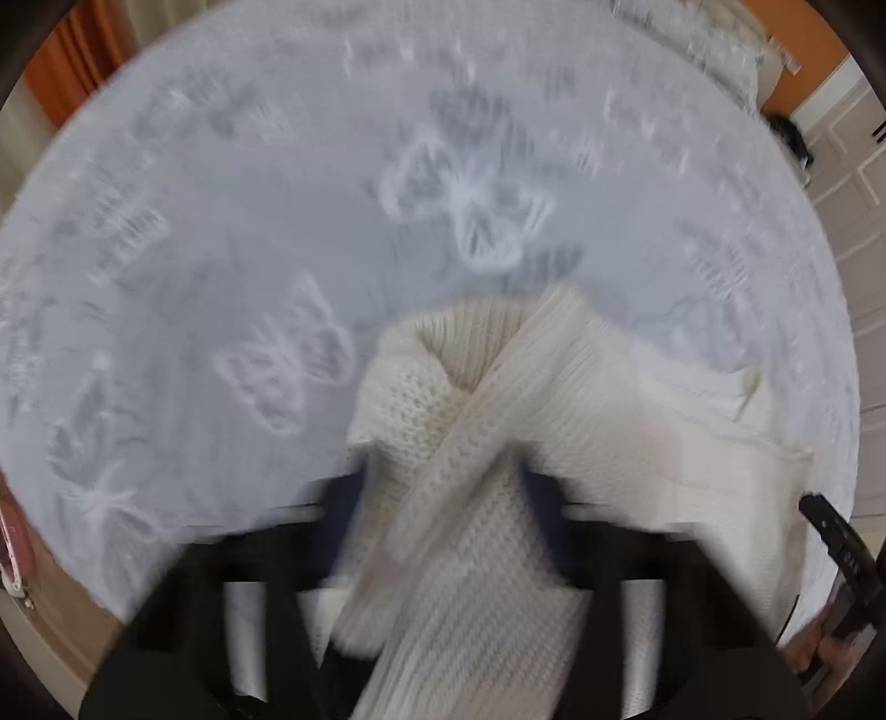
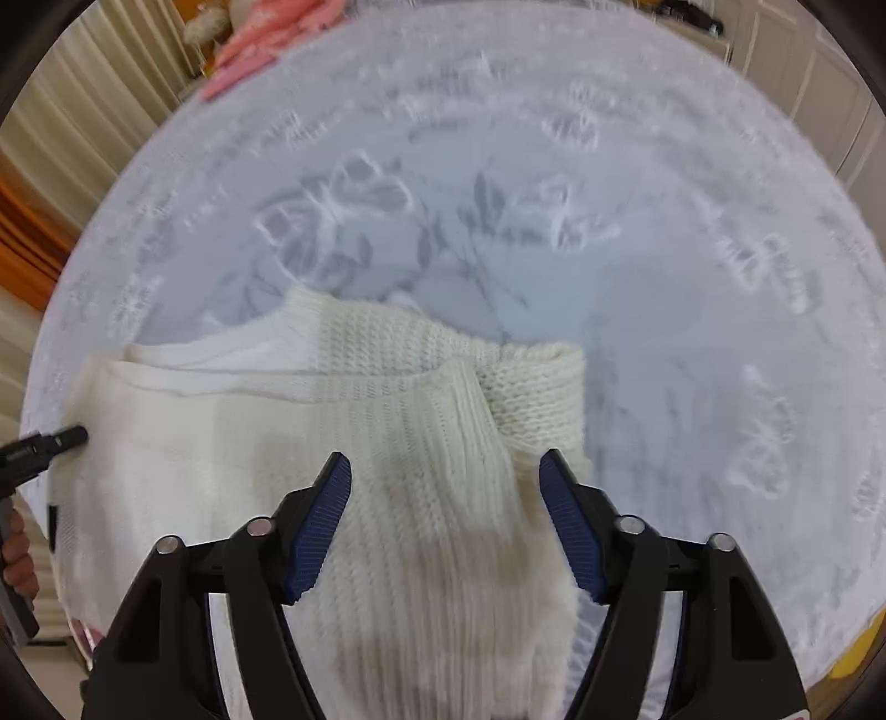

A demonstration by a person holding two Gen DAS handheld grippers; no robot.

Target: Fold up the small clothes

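Observation:
A cream knitted sweater [image 2: 387,443] lies on a white bedspread [image 2: 664,277] with butterfly embroidery. My right gripper [image 2: 446,471] is open, its blue pads on either side of a bunched fold of the knit. My left gripper [image 1: 443,482] is shut on a thick fold of the sweater [image 1: 465,498], which rises between its jaws; this view is motion-blurred. The other gripper's tip shows at the right edge of the left wrist view [image 1: 830,531] and at the left edge of the right wrist view [image 2: 50,443].
The bedspread [image 1: 277,221] fills both views. Pink clothing [image 2: 266,39] lies at the far edge of the bed. Curtains [image 2: 83,127] hang at left, white cabinet doors [image 1: 847,183] stand at right.

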